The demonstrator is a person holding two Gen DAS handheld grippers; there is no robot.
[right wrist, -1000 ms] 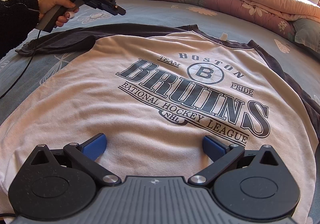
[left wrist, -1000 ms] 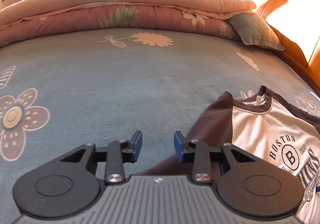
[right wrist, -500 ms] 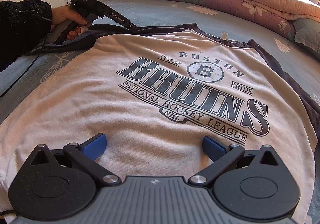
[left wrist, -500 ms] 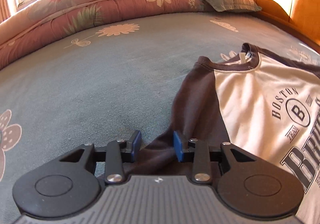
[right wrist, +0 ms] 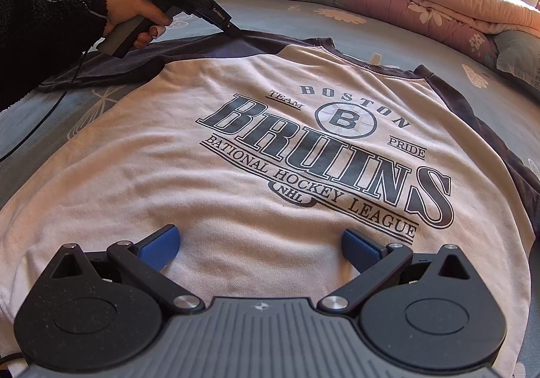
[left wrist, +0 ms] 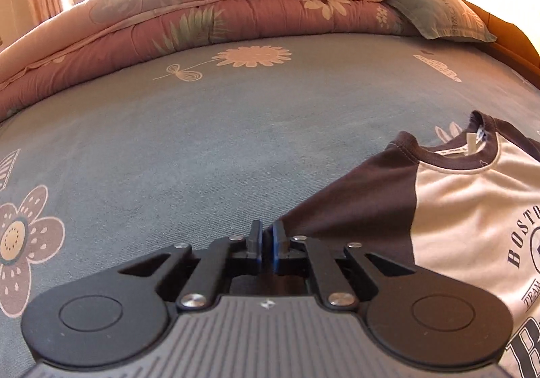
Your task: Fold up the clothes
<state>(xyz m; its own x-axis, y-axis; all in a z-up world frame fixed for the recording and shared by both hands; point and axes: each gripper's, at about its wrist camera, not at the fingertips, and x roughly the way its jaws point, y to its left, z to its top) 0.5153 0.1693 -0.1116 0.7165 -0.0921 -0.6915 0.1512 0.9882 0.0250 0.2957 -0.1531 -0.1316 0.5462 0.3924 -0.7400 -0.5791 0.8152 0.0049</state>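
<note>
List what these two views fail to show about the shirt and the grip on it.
- Left sleeve cuff: in the left wrist view, hidden under the left gripper body.
- Cloth between the nearly closed fingers: gap too dark to confirm there.
- Shirt hem: in the right wrist view, covered by the open right gripper.
- Right sleeve: cut off by the image edge.

One sweatshirt (right wrist: pixel 270 128), two claws, left (left wrist: pixel 266 244) and right (right wrist: pixel 260 243), one folded quilt (left wrist: pixel 216 17) and one pillow (left wrist: pixel 438 13) are counted on one bed (left wrist: pixel 202 148).
</note>
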